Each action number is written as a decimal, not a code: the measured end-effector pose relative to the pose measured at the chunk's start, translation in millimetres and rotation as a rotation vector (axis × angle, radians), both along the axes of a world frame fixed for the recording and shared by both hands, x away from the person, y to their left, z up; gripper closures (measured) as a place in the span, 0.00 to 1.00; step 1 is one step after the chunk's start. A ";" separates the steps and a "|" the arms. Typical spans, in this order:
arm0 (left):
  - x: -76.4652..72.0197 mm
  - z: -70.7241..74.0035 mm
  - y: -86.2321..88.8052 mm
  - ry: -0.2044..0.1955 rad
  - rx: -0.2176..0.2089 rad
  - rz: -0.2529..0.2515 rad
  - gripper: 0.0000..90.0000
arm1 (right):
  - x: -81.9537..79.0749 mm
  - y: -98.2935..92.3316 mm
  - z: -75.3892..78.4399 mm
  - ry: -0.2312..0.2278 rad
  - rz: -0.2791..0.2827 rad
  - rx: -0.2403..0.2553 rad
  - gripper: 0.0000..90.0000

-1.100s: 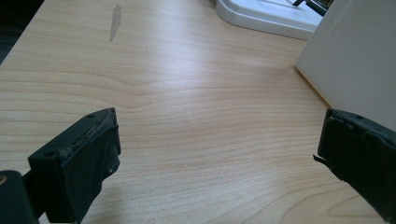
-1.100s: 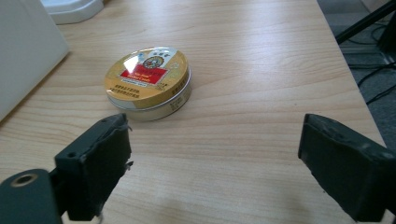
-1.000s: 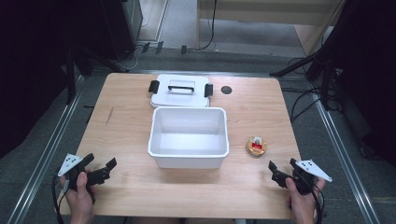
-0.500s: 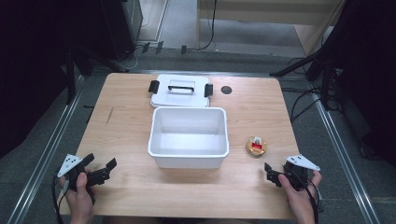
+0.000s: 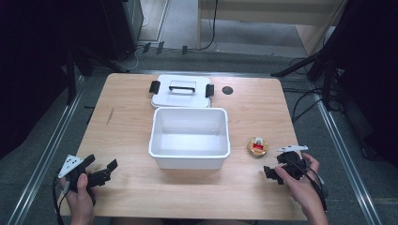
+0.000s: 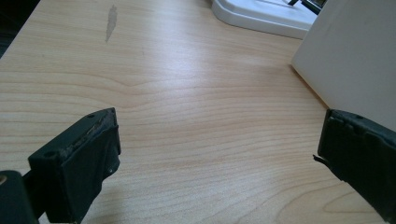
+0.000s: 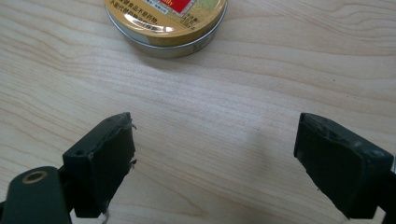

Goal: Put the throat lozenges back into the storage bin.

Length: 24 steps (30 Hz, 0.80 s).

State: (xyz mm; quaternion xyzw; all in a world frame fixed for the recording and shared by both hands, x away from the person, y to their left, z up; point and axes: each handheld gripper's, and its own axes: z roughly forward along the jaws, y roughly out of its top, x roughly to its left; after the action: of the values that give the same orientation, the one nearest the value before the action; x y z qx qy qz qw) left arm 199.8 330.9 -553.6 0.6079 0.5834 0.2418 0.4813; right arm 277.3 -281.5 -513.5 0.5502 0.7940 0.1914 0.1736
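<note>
Pale wood grain covers the table (image 5: 126,122) I am working over, with dark floor and cables around it. At the middle stands a white plastic bin (image 5: 189,137), open at the top, and from the high view I see nothing in it but its own bare white floor. Just behind it, touching or nearly touching its far rim, lies the bin's white lid (image 5: 180,90), flat, with a handle on top and a black latch at each end. A small dark round spot (image 5: 227,90) marks the table to the right of the lid.

To the right of the bin, near but apart from it, sits a low round tin (image 5: 257,146) with a gold lid and a red label; it is closed, so I cannot tell its contents.

My right gripper (image 5: 277,169) hovers just short of that tin, jaws spread wide with only bare wood between them; in the right gripper view the tin (image 7: 166,21) lies ahead of the jaws, untouched. My left gripper (image 5: 104,171) is at the near left corner, well apart from the bin, jaws likewise released and holding nothing. In the left gripper view the bin's wall (image 6: 355,60) rises at the right.
</note>
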 end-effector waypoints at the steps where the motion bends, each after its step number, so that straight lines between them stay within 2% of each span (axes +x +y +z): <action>1: 0.0 0.0 0.0 0.000 0.000 0.000 0.00 | 0.0 0.0 0.0 0.000 0.000 0.000 0.14; 2: 0.1 -0.1 0.1 0.000 -0.001 0.001 0.00 | 5.4 4.9 1.4 0.047 0.024 -0.030 0.14; 5: 0.2 -0.1 0.2 0.002 -0.002 0.001 0.00 | 12.3 13.5 3.5 0.117 0.057 -0.072 0.14; 6: 0.3 -0.1 0.1 0.002 -0.003 0.001 0.00 | 14.5 16.3 4.1 0.137 0.067 -0.077 0.14; 7: 0.3 -0.1 0.1 0.002 -0.003 0.001 0.00 | 14.5 16.3 4.1 0.137 0.067 -0.077 0.14; 8: 0.4 -0.1 0.2 0.003 -0.004 0.002 0.00 | 18.7 21.8 5.2 0.169 0.077 -0.079 0.14; 9: 0.4 -0.1 0.2 0.003 -0.004 0.002 0.00 | 18.7 21.8 5.2 0.169 0.077 -0.079 0.14; 11: 0.3 -0.1 0.5 0.003 -0.005 0.001 0.00 | 26.1 27.2 4.8 0.214 0.080 -0.076 0.14; 13: 0.3 -0.1 0.5 0.003 -0.006 0.001 0.00 | 28.7 28.6 4.4 0.228 0.082 -0.083 0.14; 14: 0.4 -0.2 0.7 0.002 -0.007 -0.001 0.00 | 33.5 31.7 4.9 0.256 0.077 -0.090 0.14; 17: 0.5 -0.2 0.9 0.004 -0.007 -0.001 0.00 | 39.4 36.7 7.7 0.304 0.083 -0.093 0.14; 21: 0.6 -0.1 0.7 0.007 -0.007 -0.002 0.00 | 48.2 44.1 11.3 0.349 0.084 -0.119 0.14; 24: 0.6 -0.1 0.8 0.008 -0.008 -0.002 0.00 | 53.2 47.1 13.9 0.364 0.074 -0.119 0.14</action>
State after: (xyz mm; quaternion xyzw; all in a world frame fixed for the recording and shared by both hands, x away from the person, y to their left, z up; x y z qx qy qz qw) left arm 200.4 331.7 -553.7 0.6077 0.5854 0.2366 0.4817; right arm 330.6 -234.4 -499.6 0.5348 0.8420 0.0477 0.0520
